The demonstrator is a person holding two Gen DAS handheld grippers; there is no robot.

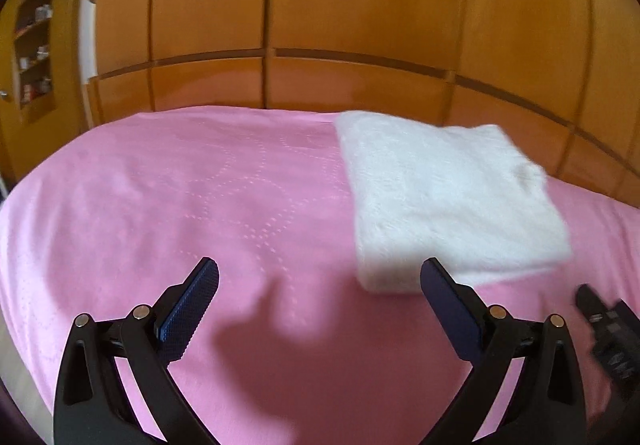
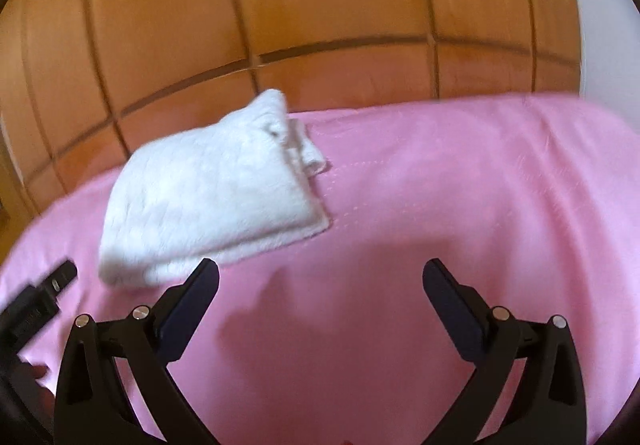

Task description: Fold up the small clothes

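Observation:
A white fluffy garment lies folded into a thick rectangle on the pink bedspread. It also shows in the right wrist view, with a sleeve or collar end sticking out at its far corner. My left gripper is open and empty, above the bedspread just left of the garment's near edge. My right gripper is open and empty, to the right of the garment's near corner. Neither gripper touches the garment.
The bedspread covers the whole bed. A wooden panelled wardrobe stands right behind the bed. A shelf niche with small items is at far left. The other gripper shows at the frame edges.

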